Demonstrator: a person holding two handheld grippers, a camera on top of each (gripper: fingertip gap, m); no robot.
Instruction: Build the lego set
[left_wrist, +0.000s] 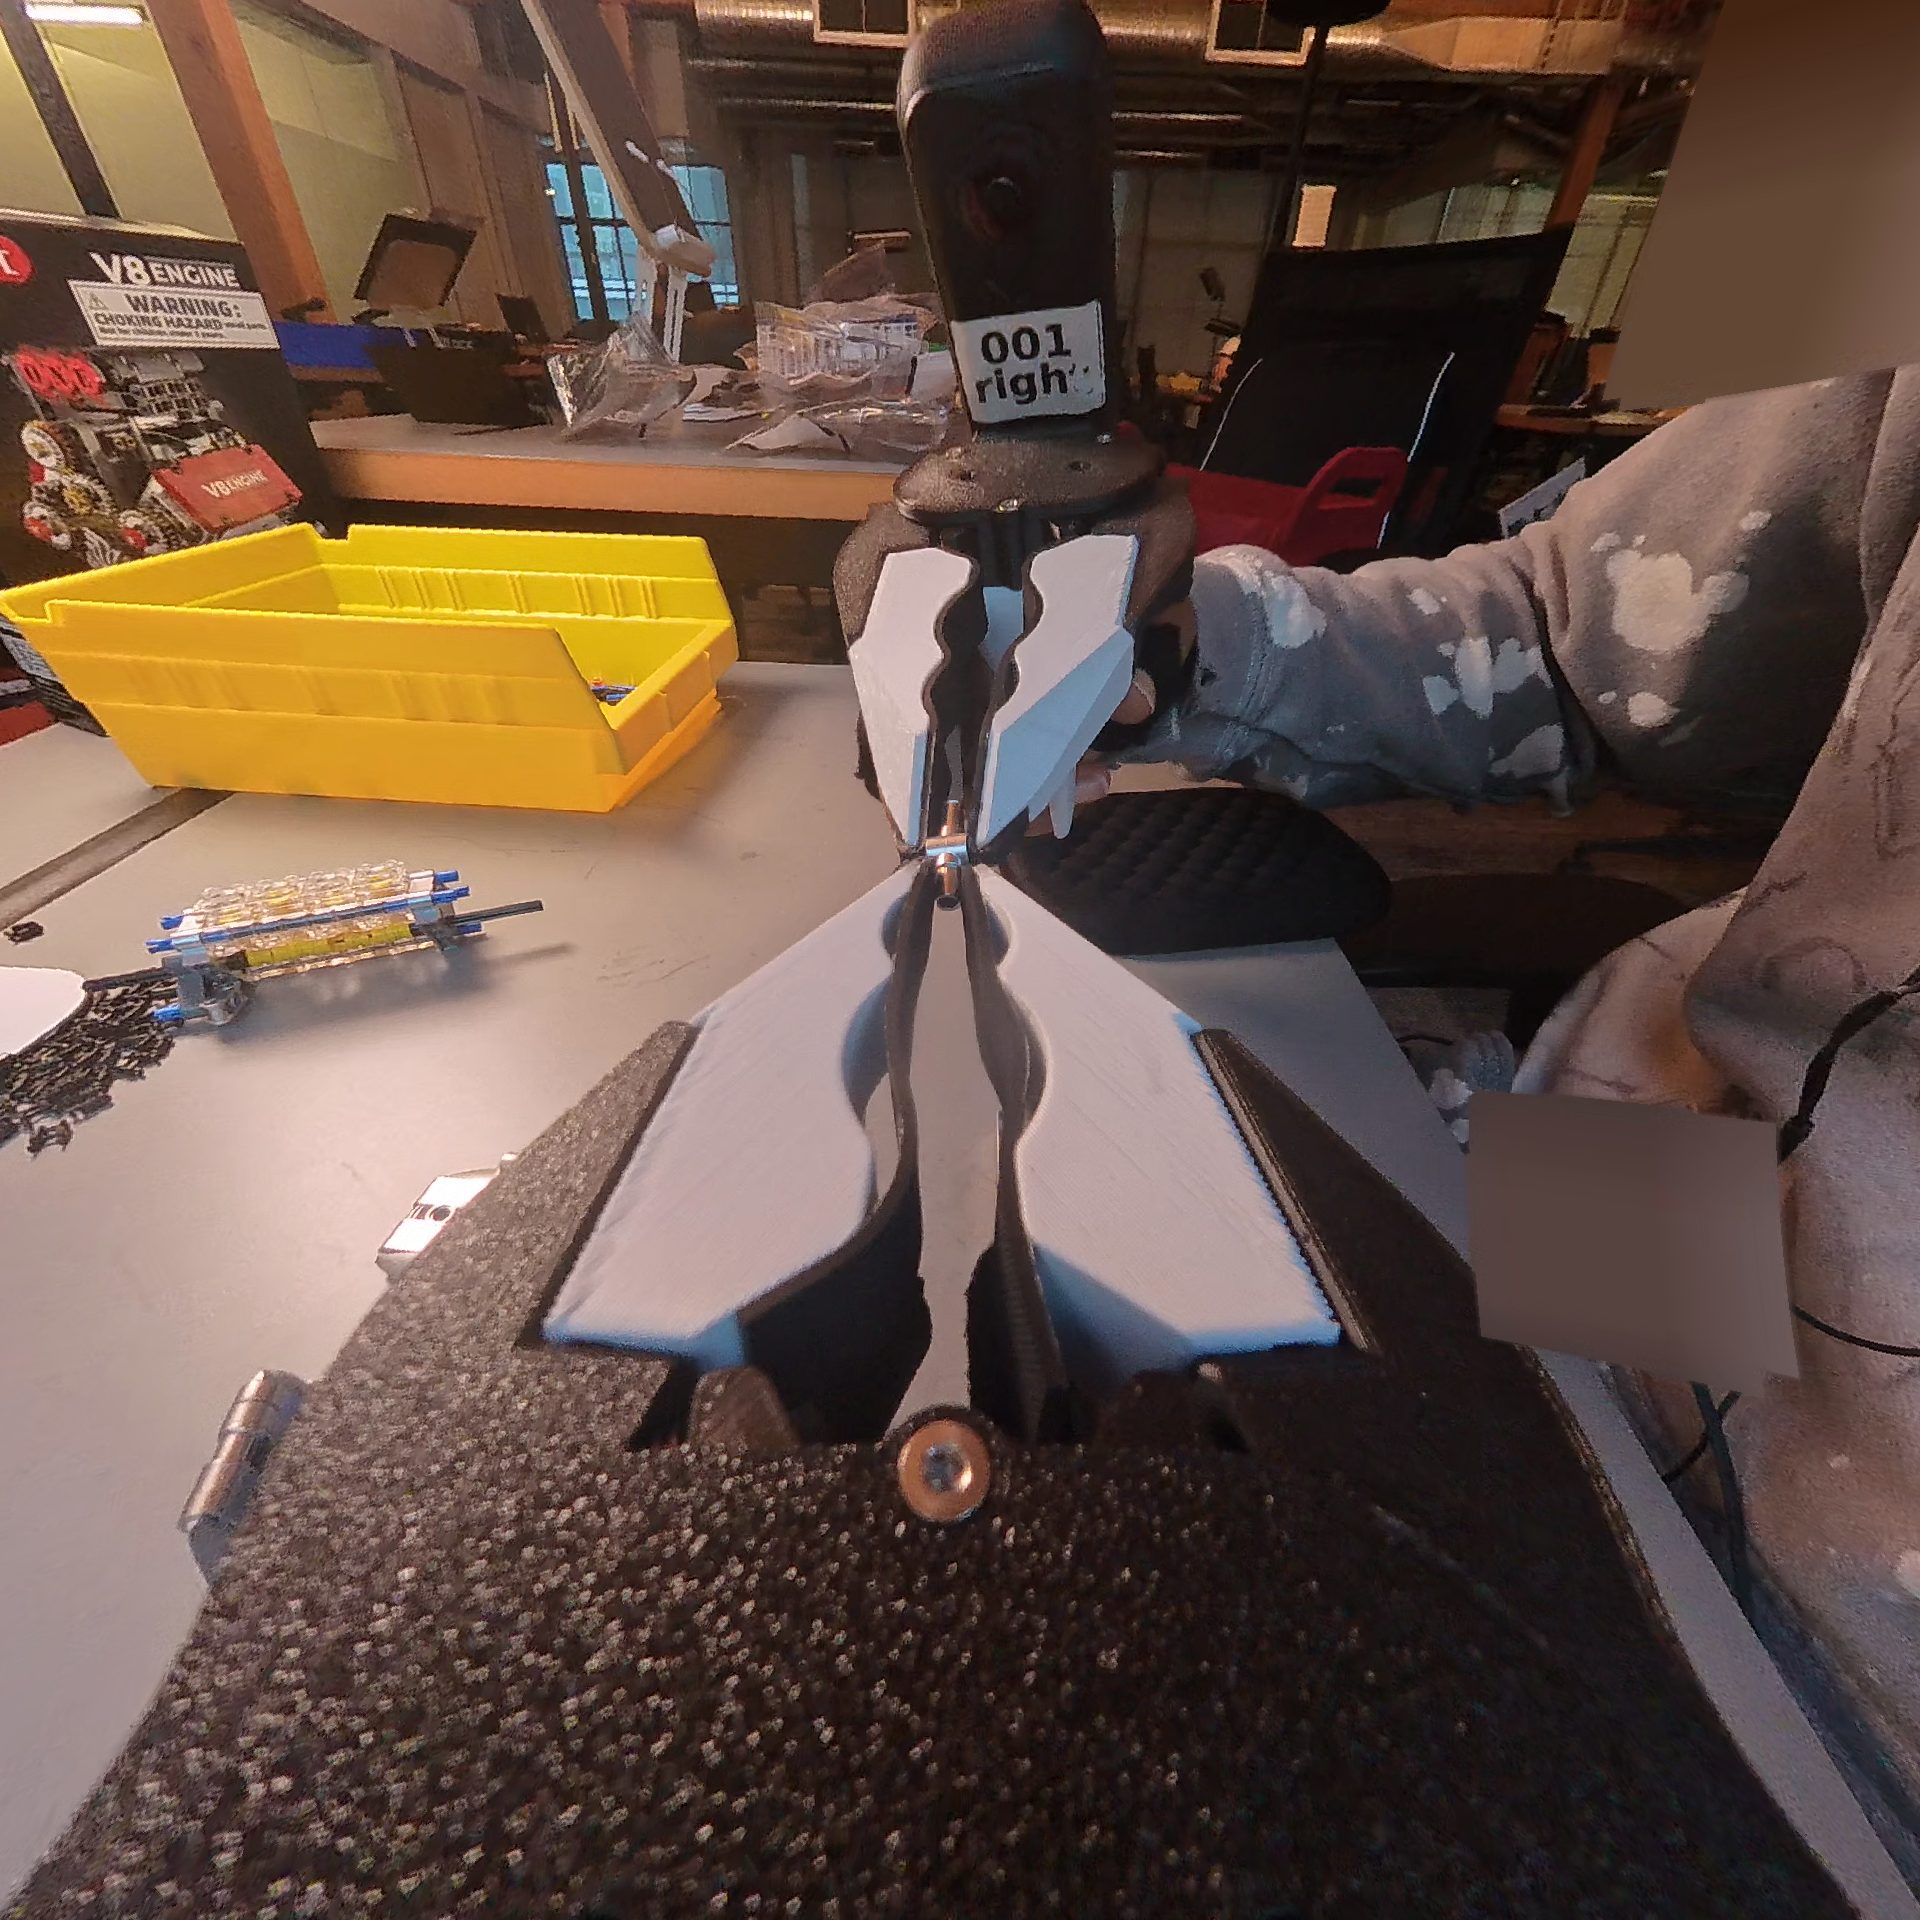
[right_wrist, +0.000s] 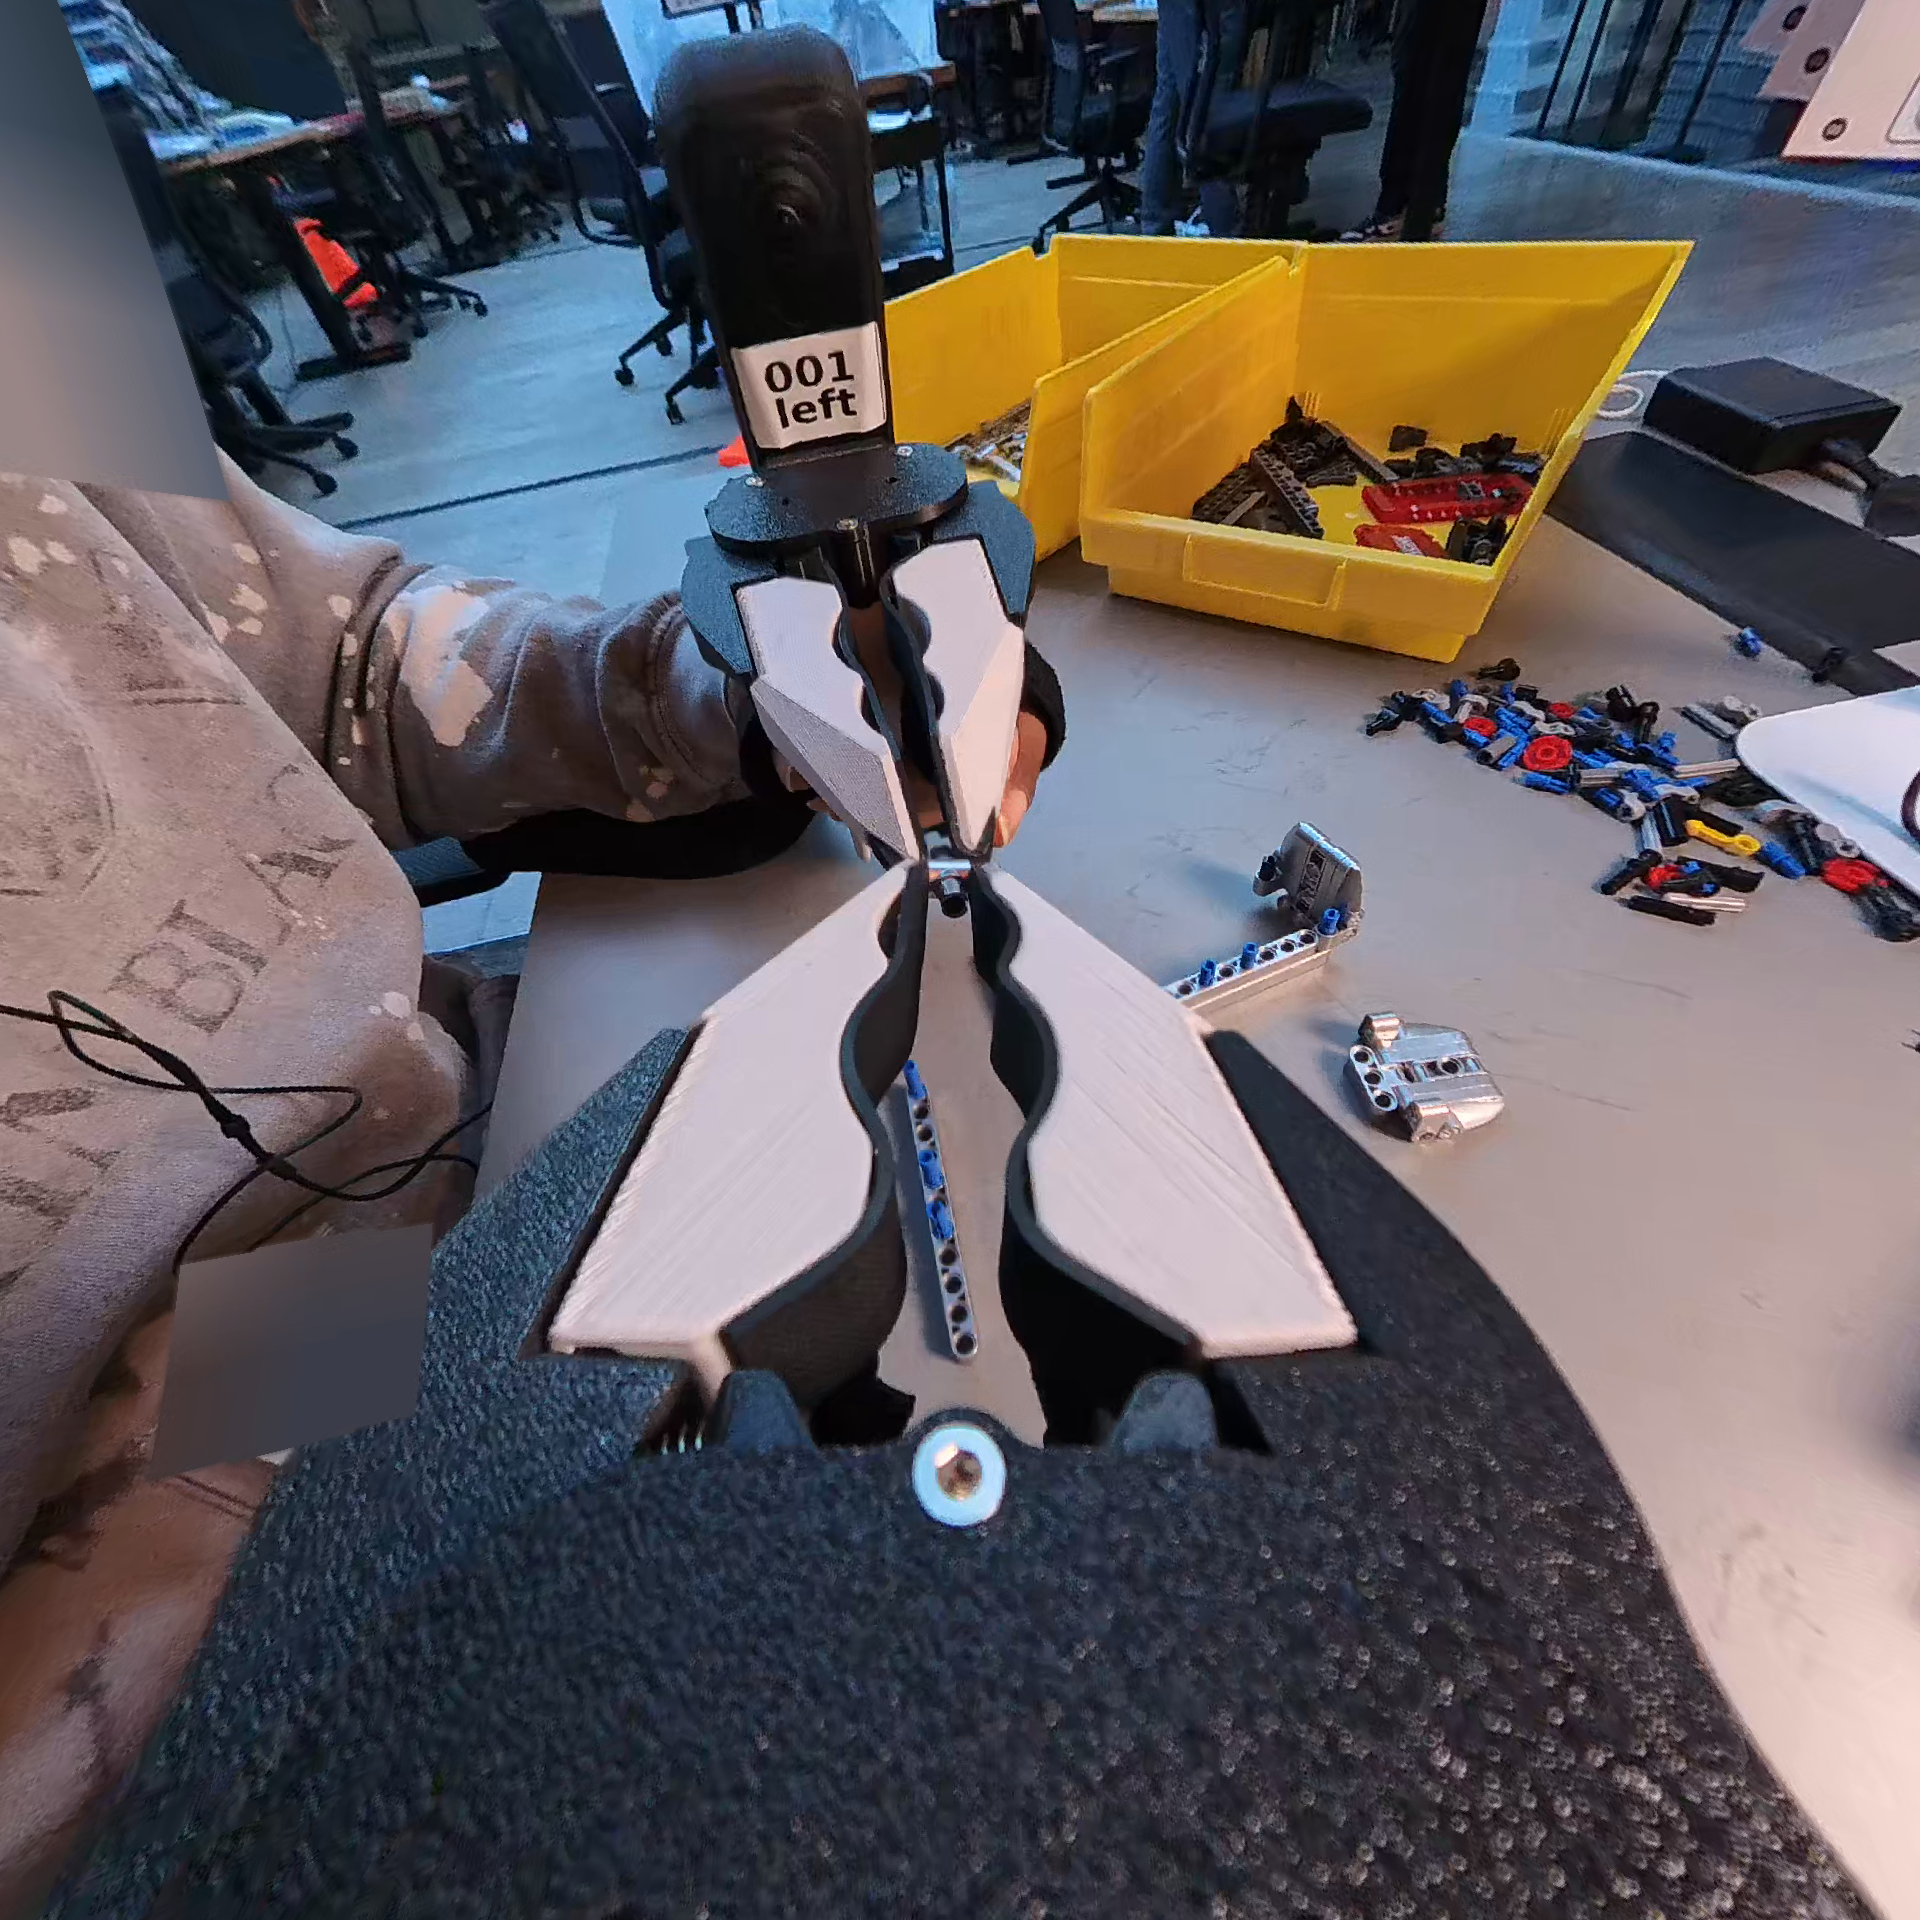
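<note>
My left gripper (left_wrist: 941, 871) and my right gripper (right_wrist: 945, 881) meet tip to tip above the grey table (left_wrist: 416, 1143). Both are shut on a small grey connector piece (left_wrist: 943, 844) pinched between the two pairs of tips. It also shows in the right wrist view (right_wrist: 941, 864), with a short dark pin end (right_wrist: 951, 906) pointing toward that camera. The right gripper (left_wrist: 940, 826) faces me in the left wrist view. The left gripper (right_wrist: 940, 847) faces me in the right wrist view. A sleeved arm holds each one.
A yellow bin (left_wrist: 364, 665), a clear-and-yellow brick assembly (left_wrist: 312, 925) and a pile of small black parts (left_wrist: 62, 1049) lie left. Yellow bins (right_wrist: 1351, 582) with black and red parts, loose pins (right_wrist: 1610, 769), a grey beam (right_wrist: 940, 1216) and grey shells (right_wrist: 1423, 1081) lie right. Left and right tips are no more than a few centimetres apart.
</note>
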